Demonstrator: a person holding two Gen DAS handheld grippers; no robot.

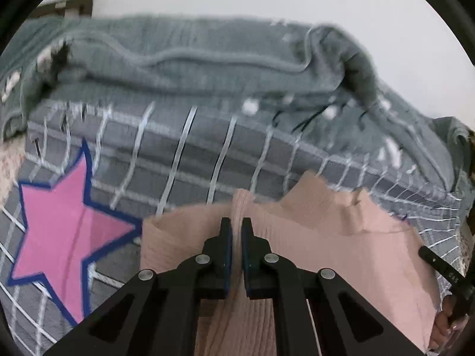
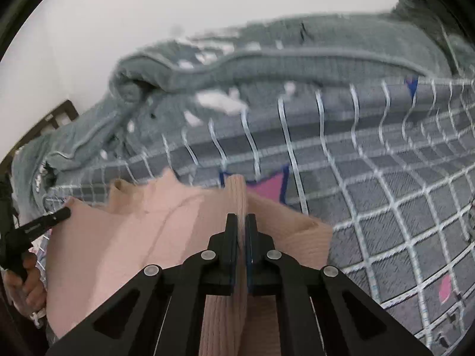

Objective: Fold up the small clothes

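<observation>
A small pale pink ribbed garment (image 1: 341,246) hangs stretched between my two grippers above the bed; it also shows in the right wrist view (image 2: 127,237). My left gripper (image 1: 236,228) is shut on a pinched fold of its edge. My right gripper (image 2: 241,225) is shut on another pinched fold of the same garment. The other gripper shows at the right edge of the left wrist view (image 1: 442,267) and at the left edge of the right wrist view (image 2: 38,225), each with a hand behind it.
The bed has a grey sheet with a white grid (image 1: 184,160) and pink stars with blue outlines (image 1: 59,231). A rumpled grey-green blanket (image 1: 207,59) lies along the far side by the white wall. It also shows in the right wrist view (image 2: 267,53).
</observation>
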